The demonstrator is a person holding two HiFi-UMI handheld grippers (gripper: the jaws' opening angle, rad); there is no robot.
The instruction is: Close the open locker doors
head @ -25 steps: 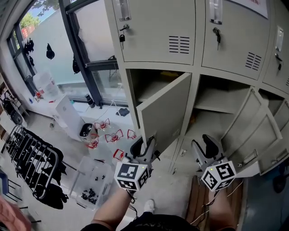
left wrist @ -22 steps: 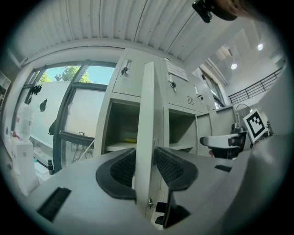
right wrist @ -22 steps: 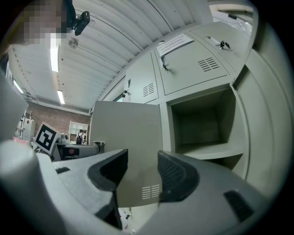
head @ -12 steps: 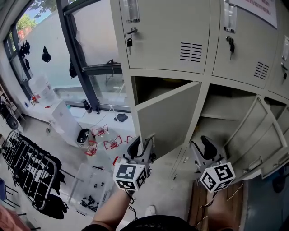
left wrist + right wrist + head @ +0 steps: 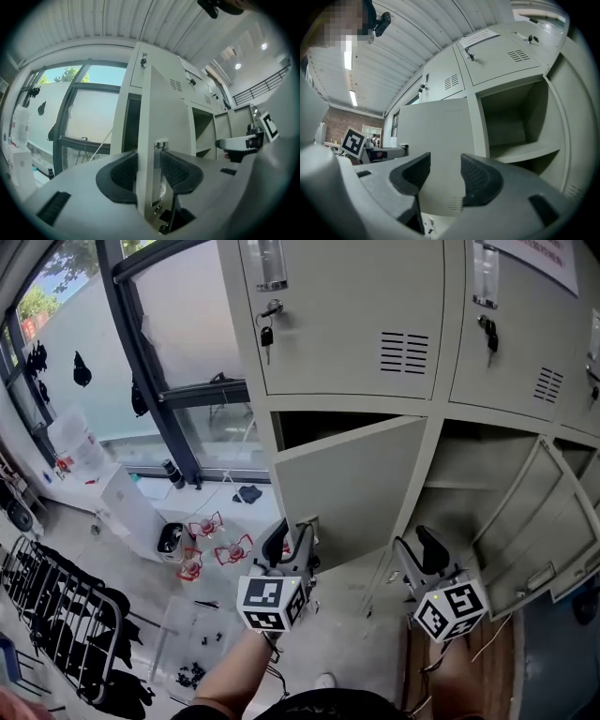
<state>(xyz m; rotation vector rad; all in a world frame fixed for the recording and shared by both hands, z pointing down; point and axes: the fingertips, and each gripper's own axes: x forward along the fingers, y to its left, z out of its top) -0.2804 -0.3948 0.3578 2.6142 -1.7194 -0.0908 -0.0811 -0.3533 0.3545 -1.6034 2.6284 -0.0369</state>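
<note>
Over on the left, the left gripper (image 5: 289, 532) has its jaws clamped on the free edge of the left locker door (image 5: 356, 484), pads tight on both sides, and that door hangs partly open over its compartment. Moving right, the right gripper (image 5: 417, 545) hovers with jaws apart and empty below the middle compartment, while the right locker door (image 5: 548, 531) stands wide open.

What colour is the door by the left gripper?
Locker door: pale grey-beige, clearest in the head view.
</note>
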